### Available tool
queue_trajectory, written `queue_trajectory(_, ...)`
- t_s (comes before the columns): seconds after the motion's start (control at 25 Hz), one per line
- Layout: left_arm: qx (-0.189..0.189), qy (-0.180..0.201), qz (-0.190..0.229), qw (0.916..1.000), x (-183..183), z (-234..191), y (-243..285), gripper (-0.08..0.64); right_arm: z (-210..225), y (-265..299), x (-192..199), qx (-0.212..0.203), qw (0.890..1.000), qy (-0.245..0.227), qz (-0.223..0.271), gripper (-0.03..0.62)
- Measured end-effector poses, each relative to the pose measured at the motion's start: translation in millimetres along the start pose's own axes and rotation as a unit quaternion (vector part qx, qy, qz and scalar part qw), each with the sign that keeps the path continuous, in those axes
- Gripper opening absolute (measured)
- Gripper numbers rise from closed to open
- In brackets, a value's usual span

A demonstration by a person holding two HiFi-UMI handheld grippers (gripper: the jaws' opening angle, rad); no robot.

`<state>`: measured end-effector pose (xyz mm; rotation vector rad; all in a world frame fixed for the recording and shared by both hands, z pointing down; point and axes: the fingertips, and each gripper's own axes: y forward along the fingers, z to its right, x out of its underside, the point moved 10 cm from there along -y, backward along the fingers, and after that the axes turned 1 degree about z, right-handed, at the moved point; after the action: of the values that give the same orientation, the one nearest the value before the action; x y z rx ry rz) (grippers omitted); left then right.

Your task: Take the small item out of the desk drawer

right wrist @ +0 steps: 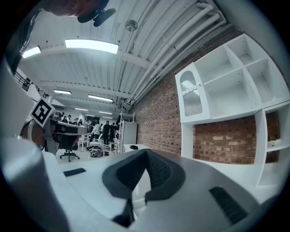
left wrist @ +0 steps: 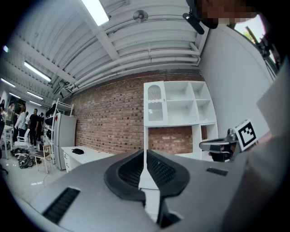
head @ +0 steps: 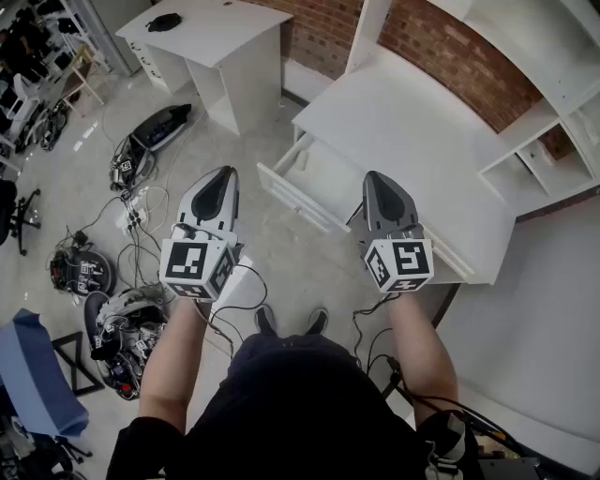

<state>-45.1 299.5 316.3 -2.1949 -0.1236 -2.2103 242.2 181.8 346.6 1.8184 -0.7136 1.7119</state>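
The white desk (head: 412, 141) stands ahead of me with its drawer (head: 314, 183) pulled out toward me. The drawer's inside looks pale and bare from here, and I see no small item in it. My left gripper (head: 225, 172) is held left of the drawer, over the floor, with its jaws shut and nothing between them. My right gripper (head: 376, 176) hovers over the desk's near edge, just right of the drawer, also shut and empty. Both gripper views look level across the room, with closed jaws for the left gripper (left wrist: 145, 154) and the right gripper (right wrist: 146, 154).
A white shelf unit (head: 553, 141) stands on the desk against the brick wall (head: 441, 47). A second white desk (head: 211, 33) with a black object (head: 164, 21) stands at the back left. Cables and equipment (head: 131, 211) litter the floor on the left. My feet (head: 291, 322) are below the drawer.
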Motion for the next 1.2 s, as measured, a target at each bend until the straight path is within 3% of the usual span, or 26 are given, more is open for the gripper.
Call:
queue_trajectory(0.4, -0.004, -0.010, -0.021, 0.9997, 17, -17, -6, 0.023, -3, 3, 12, 0.012, 1.000, 0.014, -0.019, -0.003)
queue_trajectory(0.8, 0.007, -0.037, -0.042, 0.9984, 48, -73, -29, 0.023, -31, 32, 38, 0.035, 0.994, 0.077, -0.065, -0.002)
queue_trajectory(0.88, 0.010, -0.046, -0.049, 0.9977, 57, -87, -34, 0.023, -40, 40, 44, 0.035, 0.992, 0.091, -0.081, 0.025)
queue_trajectory(1.0, 0.013, -0.056, -0.064, 0.9962, 72, -105, -38, 0.025, -54, 55, 58, 0.031, 0.987, 0.113, -0.112, 0.119)
queue_trajectory(1.2, 0.026, -0.067, -0.088, 0.9935, 88, -124, -21, 0.028, -56, 88, 85, 0.028, 0.980, 0.116, -0.158, 0.123)
